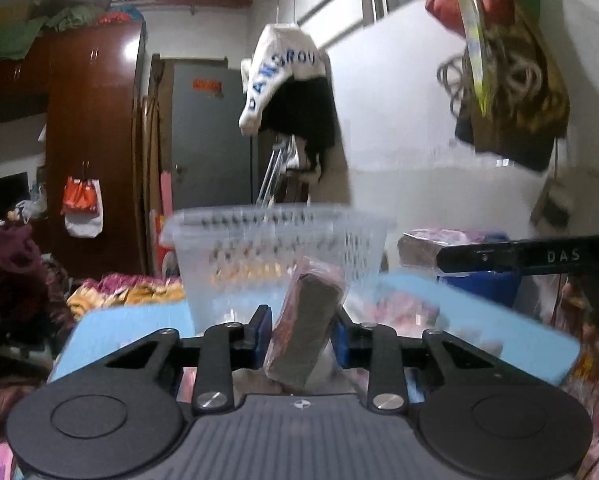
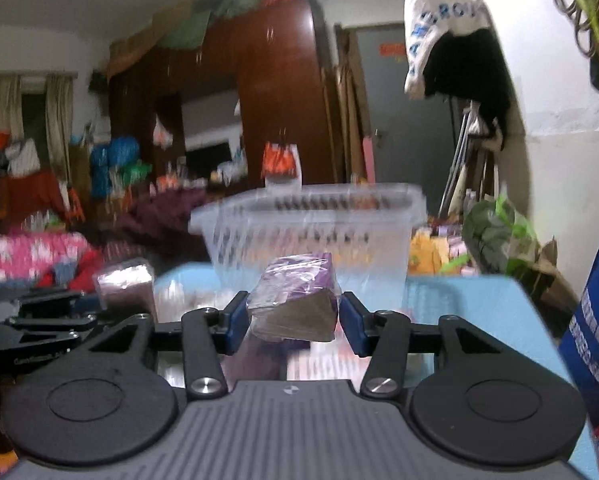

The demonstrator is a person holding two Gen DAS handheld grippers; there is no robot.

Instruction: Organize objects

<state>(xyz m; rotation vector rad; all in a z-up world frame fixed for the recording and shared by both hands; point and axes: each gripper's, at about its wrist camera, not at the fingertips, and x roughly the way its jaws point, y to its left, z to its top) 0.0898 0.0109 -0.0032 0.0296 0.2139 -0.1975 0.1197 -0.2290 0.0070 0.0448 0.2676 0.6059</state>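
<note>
Standing over: a light blue surface point(image 2: 479, 304) carrying a clear perforated plastic basket point(image 1: 279, 256) at its far side.
Left gripper point(image 1: 301, 334): clenched on a wrapped red-and-grey packet point(image 1: 307, 320), which sits tilted between the blue pads, lifted in front of the basket.
Right gripper point(image 2: 293, 316): grasping a purple plastic-wrapped packet point(image 2: 295, 296), also just short of the basket.
Beside the surface: a blue printed bag point(image 2: 595, 332) at the right edge; bright patterned bedding point(image 1: 127, 292) to the left.
Room: a dark red wooden wardrobe point(image 1: 95, 140) with clothes heaped on top, a grey door point(image 1: 207, 132), a white lettered cloth point(image 1: 279, 76) hanging over something black, white walls.
</note>
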